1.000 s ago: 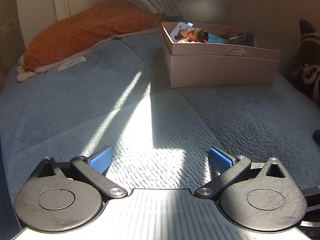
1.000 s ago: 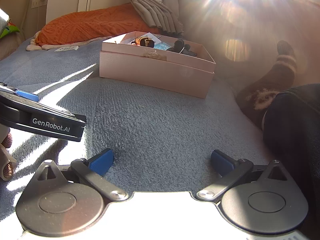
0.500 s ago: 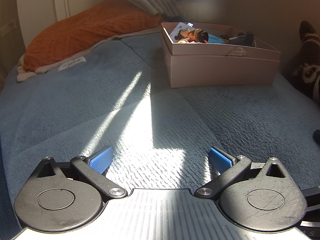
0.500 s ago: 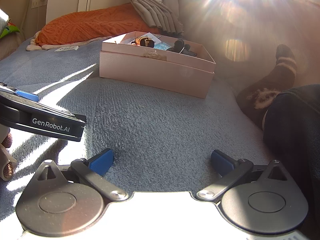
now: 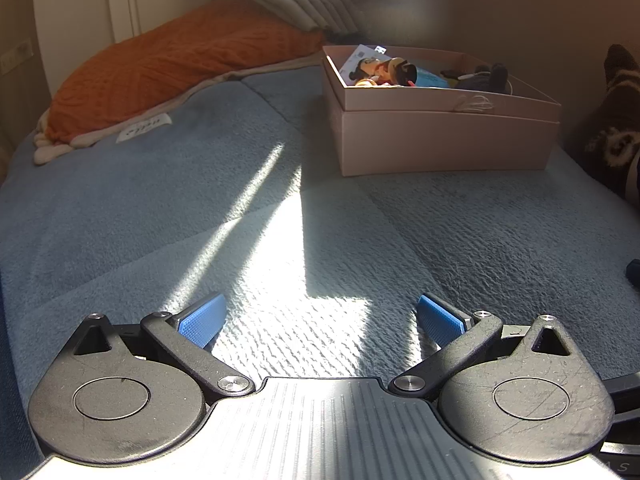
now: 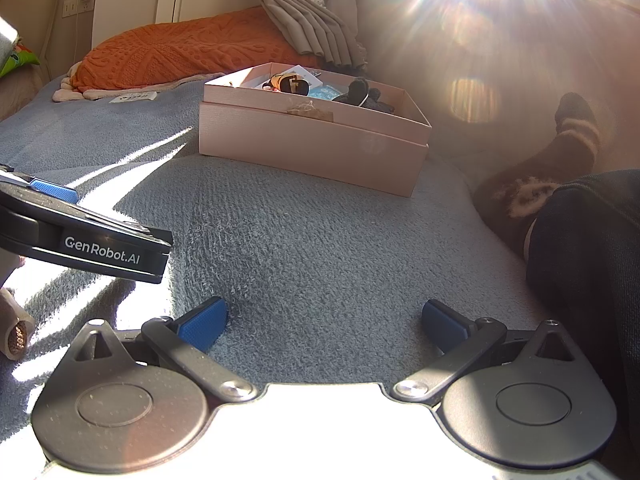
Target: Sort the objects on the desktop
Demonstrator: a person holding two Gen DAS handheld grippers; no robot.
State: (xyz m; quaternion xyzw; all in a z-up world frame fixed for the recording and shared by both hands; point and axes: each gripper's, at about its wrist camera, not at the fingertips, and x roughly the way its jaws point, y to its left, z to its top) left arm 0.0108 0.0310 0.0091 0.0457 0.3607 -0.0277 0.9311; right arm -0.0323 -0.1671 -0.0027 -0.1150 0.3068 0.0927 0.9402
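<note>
On the far left of the right wrist view, the left gripper (image 6: 54, 194) shows side-on, its black body printed "GenRobot.AI" in white. A white tag (image 5: 144, 129) lies on the blue blanket (image 5: 160, 216) beside the orange cushion (image 5: 172, 60); its dark writing is too small to read. A wall socket (image 6: 78, 4) sits high on the left wall, and folded grey curtains (image 6: 308, 20) hang behind the cushion.

Nothing has shifted over the last second: both grippers hold the same low position over the blanket and the box stands where it did; only the person's socked foot (image 6: 568, 132) on the right has tilted slightly.

In the left wrist view, the left gripper (image 5: 318, 318) has its blue pads (image 5: 202, 318) spread wide with nothing between them, a patch of sunlight on the blanket filling the gap. The pink box (image 5: 440, 140) stands well ahead and to the right, holding a figurine (image 5: 384, 72), a printed card and a dark soft item (image 5: 484, 78).

In the right wrist view, the right gripper (image 6: 322, 320) is likewise spread wide and empty above bare blanket. The pink box (image 6: 312, 144) lies well ahead, slightly left of centre. A dark trouser leg (image 6: 588, 248) fills the right edge, under strong sun glare.
</note>
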